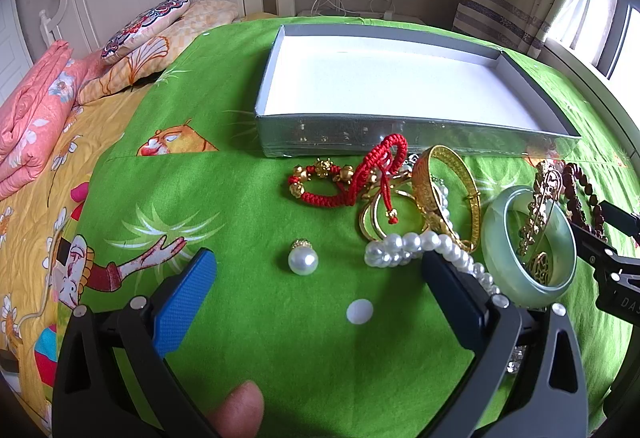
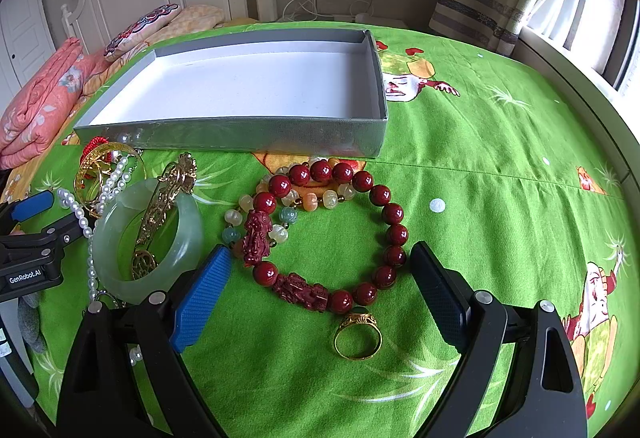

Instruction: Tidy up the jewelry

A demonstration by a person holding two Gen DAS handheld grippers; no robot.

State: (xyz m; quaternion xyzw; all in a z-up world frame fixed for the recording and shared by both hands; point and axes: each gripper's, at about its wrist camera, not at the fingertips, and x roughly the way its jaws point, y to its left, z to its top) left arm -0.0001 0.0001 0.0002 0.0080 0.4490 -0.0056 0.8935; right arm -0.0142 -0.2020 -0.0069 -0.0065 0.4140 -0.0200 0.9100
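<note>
Right wrist: red bead bracelet (image 2: pixel 332 234) between tool (image 2: pixel 320 298) fingers.

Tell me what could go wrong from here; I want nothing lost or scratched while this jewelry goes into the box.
1. The pearl necklace runs under the left gripper finger and through the gold bangles; lifting one piece may drag the others.
2. The loose pearl could roll on the soft green sheet if nudged.
3. The gold hairpin lies across the jade bangle and may slip off when the bangle is raised.
</note>
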